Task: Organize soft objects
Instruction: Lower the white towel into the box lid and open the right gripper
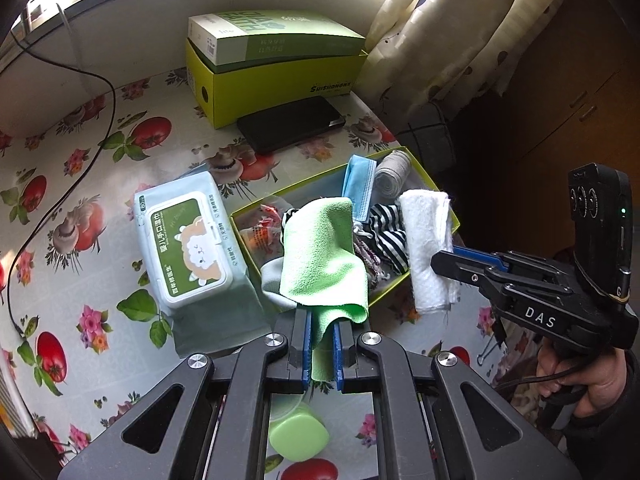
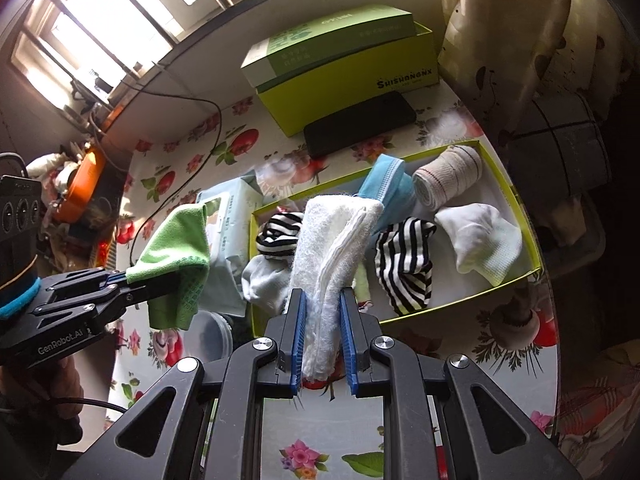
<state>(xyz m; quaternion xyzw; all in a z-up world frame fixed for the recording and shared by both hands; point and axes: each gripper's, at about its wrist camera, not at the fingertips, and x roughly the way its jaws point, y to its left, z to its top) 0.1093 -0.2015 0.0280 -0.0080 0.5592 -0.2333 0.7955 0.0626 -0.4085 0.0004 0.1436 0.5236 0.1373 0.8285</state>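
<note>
while left jaws clench green cloth, right jaws clench white towel.

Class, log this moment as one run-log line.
left gripper: shut on green cloth | right gripper: shut on white towel | both over tray

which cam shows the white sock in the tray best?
Right wrist: the white sock lies unobstructed in the tray. In the left wrist view the white towel blocks that area, so no sock shows.
</note>
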